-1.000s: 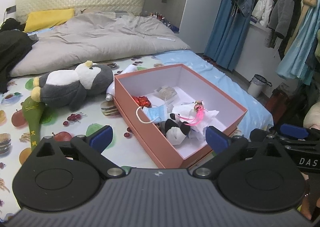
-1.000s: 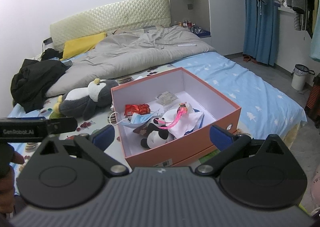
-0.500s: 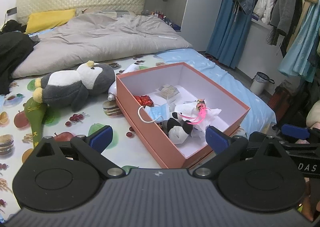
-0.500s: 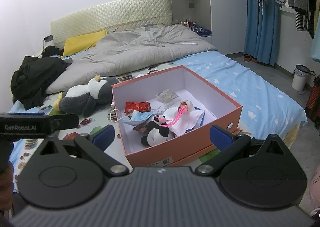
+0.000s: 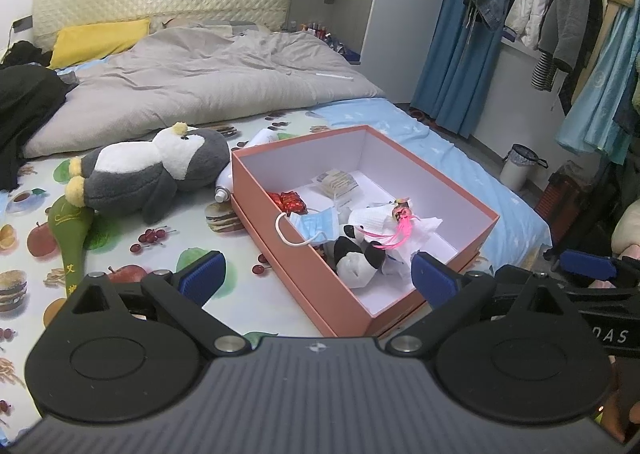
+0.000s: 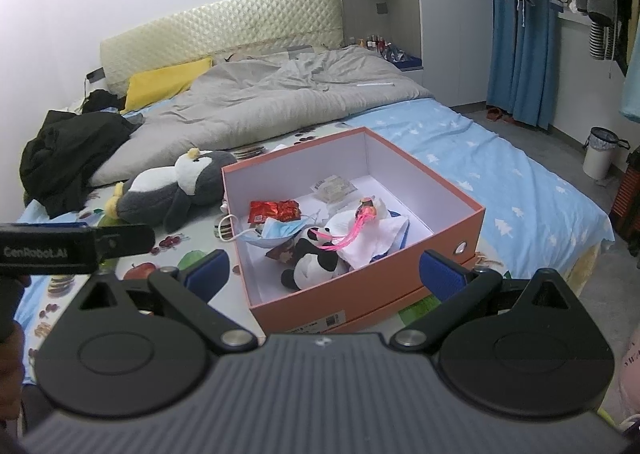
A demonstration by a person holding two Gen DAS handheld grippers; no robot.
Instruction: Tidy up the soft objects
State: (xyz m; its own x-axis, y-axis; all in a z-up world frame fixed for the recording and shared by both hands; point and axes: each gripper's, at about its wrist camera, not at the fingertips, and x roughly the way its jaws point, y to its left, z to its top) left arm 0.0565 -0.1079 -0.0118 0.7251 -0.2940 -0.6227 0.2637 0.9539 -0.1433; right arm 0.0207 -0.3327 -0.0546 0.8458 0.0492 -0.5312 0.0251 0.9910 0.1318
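Box (image 5: 360, 222) nearer hand-held gripper (image 5: 316, 278).

Both wrist views look forward and down from the bed's (image 5: 168, 238) foot, sharing the orange box (image 5: 320, 286) (image 6: 360, 294).

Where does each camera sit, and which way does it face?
Left wrist: on the open left hand-held gripper, facing the orange box and penguin plush; the right hand-held gripper shows at right.
Right wrist: on the open right hand-held gripper, facing the box head-on; the left one shows at left.
Shared: box, penguin, panda plush.
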